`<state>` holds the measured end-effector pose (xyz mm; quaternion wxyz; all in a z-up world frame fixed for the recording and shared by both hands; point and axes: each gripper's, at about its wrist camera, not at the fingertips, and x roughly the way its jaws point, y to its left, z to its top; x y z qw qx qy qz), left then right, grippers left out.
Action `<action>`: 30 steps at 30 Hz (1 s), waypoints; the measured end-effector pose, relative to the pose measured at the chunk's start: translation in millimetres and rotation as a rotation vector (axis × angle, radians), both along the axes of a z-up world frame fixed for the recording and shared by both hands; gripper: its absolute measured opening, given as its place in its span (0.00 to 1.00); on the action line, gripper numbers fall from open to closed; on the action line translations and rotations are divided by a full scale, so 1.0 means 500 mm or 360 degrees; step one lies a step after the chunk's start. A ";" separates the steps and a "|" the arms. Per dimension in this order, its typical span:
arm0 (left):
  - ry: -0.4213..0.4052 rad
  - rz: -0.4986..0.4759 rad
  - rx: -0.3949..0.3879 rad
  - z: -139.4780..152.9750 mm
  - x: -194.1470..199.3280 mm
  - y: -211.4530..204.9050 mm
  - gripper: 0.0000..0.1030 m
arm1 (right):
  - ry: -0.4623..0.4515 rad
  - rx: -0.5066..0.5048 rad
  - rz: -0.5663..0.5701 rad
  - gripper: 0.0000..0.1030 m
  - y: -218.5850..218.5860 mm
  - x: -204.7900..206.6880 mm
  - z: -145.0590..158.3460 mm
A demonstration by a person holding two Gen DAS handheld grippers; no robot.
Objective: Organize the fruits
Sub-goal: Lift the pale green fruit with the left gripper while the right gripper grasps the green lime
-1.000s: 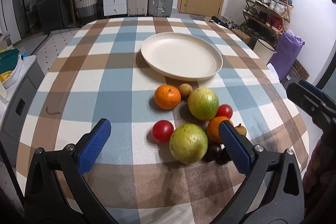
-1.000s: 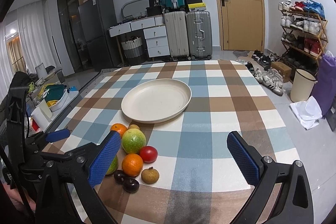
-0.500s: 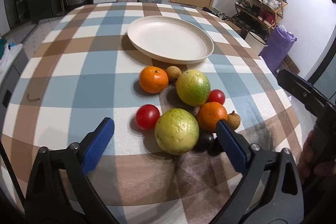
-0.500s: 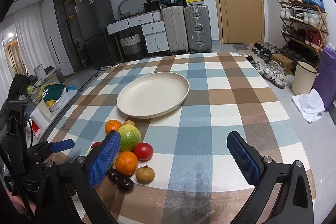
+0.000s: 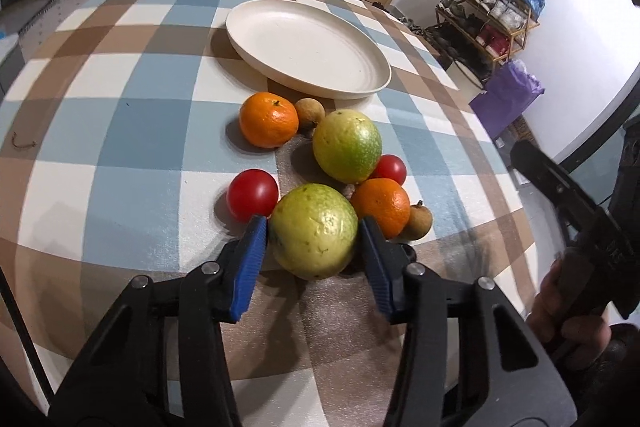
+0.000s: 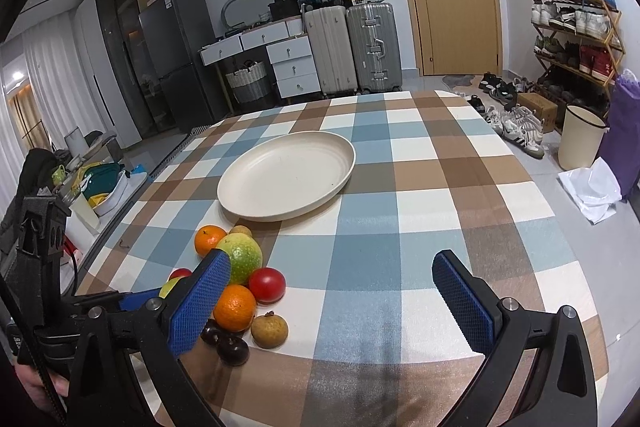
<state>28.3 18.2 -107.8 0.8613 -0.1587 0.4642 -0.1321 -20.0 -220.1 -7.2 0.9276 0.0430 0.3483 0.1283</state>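
The left gripper (image 5: 314,241) is closing its fingers (image 5: 249,259) around the nearest green guava (image 5: 314,231), sitting on the surface just in front of the plate (image 5: 376,83) among the other fruit. Squeeze gently and lift straight up so the red tomato (image 5: 252,194) beside it isn't rolling off. The right gripper (image 6: 332,301) is hanging with fingers apart, holding nothing.
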 end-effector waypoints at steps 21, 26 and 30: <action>-0.0033 0.0028 -0.0117 0.010 -0.025 0.044 0.43 | 0.0106 0.0042 0.0181 1.00 0.041 0.023 -0.015; -0.0068 0.0035 -0.0144 0.027 -0.038 0.067 0.43 | 0.0159 0.0077 0.0252 1.00 0.065 0.046 -0.029; -0.0105 0.0051 -0.0154 0.043 -0.040 0.088 0.43 | 0.0206 0.0086 0.0303 1.00 0.086 0.066 -0.043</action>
